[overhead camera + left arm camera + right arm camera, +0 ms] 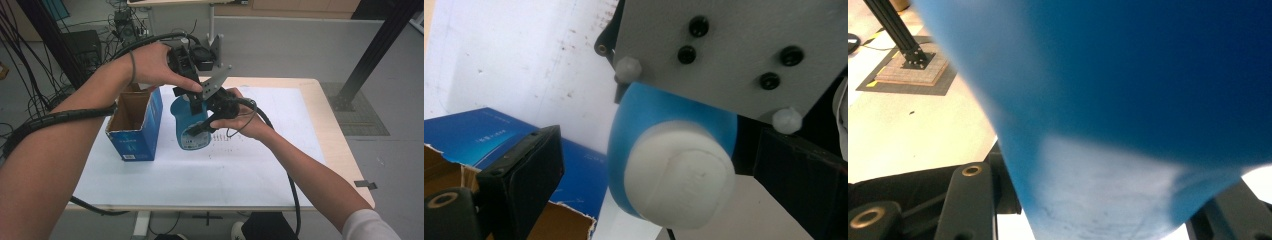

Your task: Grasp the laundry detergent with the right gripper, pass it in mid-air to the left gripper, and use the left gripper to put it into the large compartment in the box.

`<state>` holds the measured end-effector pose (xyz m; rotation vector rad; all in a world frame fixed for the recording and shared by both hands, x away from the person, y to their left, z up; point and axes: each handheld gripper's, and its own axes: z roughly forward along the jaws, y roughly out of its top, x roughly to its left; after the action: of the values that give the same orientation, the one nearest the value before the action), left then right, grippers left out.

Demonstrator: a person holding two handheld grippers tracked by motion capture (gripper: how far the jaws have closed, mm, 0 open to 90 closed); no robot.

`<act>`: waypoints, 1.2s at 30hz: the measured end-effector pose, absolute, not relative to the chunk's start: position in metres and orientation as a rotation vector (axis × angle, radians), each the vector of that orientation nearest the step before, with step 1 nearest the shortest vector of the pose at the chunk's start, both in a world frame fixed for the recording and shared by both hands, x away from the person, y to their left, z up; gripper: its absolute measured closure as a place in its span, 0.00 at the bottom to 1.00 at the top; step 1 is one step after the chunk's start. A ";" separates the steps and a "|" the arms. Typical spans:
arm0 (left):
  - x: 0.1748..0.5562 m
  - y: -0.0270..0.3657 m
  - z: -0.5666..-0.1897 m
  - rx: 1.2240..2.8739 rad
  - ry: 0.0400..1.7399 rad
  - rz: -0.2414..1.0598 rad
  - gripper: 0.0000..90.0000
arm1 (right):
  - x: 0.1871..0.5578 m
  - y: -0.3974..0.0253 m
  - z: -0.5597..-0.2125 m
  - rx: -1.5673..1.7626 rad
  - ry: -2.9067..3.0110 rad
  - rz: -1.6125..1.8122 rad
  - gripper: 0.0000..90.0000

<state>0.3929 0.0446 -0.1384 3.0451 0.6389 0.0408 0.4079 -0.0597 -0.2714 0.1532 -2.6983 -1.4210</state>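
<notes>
Gripping a blue bottle over the desk, beside an open blue box.

The right gripper has its jaws clamped on the bottle's body, holding it upright just off the white sheet; the left gripper hovers at the white cap, jaws apart either side. If the left jaws close off-centre or twist hard, the bottle may slip or tip against the box.
</notes>
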 end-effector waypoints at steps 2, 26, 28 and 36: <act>0.393 0.044 -0.139 3.043 0.638 0.047 0.08 | 0.408 -0.060 -0.271 0.153 -2.696 -1.423 0.49; 0.390 0.043 -0.146 3.041 0.605 0.030 0.07 | 0.406 -0.067 -0.269 0.135 -2.676 -1.464 0.49; 0.389 0.043 -0.146 3.030 0.611 0.021 0.07 | 0.406 -0.068 -0.269 0.130 -2.675 -1.468 0.49; 0.390 0.042 -0.144 3.038 0.593 0.024 0.07 | 0.406 -0.067 -0.268 0.122 -2.673 -1.472 0.49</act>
<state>0.3896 0.0423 -0.1440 3.0379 0.5929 0.0239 0.4065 -0.0675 -0.2685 0.1215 -2.6733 -1.4724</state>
